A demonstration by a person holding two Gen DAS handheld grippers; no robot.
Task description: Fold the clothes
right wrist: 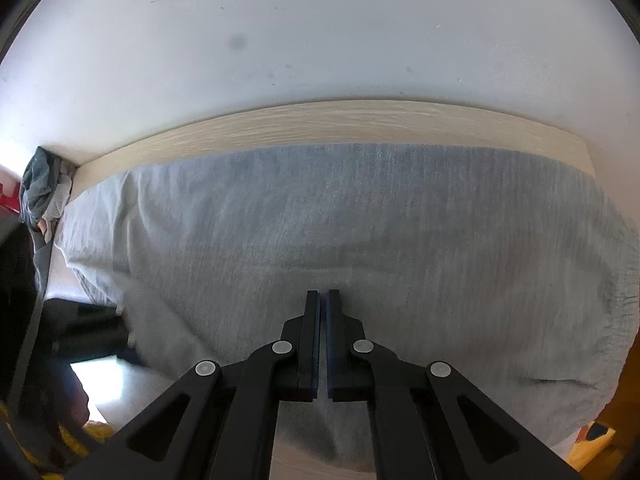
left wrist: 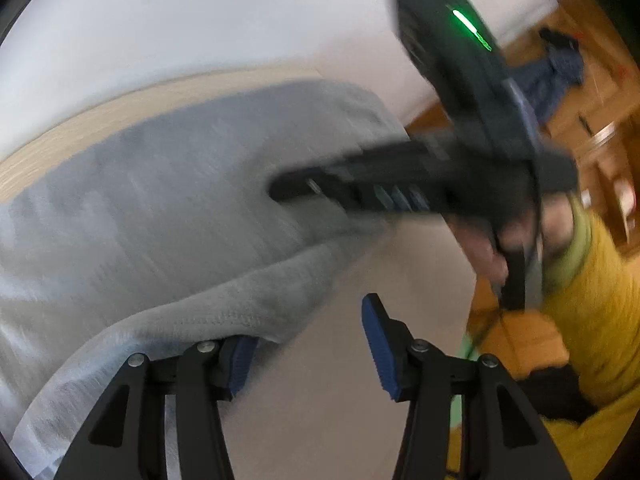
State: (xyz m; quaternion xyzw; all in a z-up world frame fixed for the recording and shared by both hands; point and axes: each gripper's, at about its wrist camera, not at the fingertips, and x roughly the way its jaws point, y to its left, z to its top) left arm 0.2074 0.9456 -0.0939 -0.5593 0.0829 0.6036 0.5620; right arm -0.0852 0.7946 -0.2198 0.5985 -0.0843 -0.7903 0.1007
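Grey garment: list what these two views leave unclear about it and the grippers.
- Left wrist view: motion blur smears the garment and right gripper; whether its tips touch cloth is unclear.
- Left gripper: cloth covers its left finger; a grip can't be confirmed.
- Right wrist view: the right gripper hides the cloth beneath; pinching is unclear.
- Garment type: edges cut off.

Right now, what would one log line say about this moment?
task: fold clothes | left tongs: open, at grey garment edge | right tongs: shut, tips on garment | table: garment spread flat
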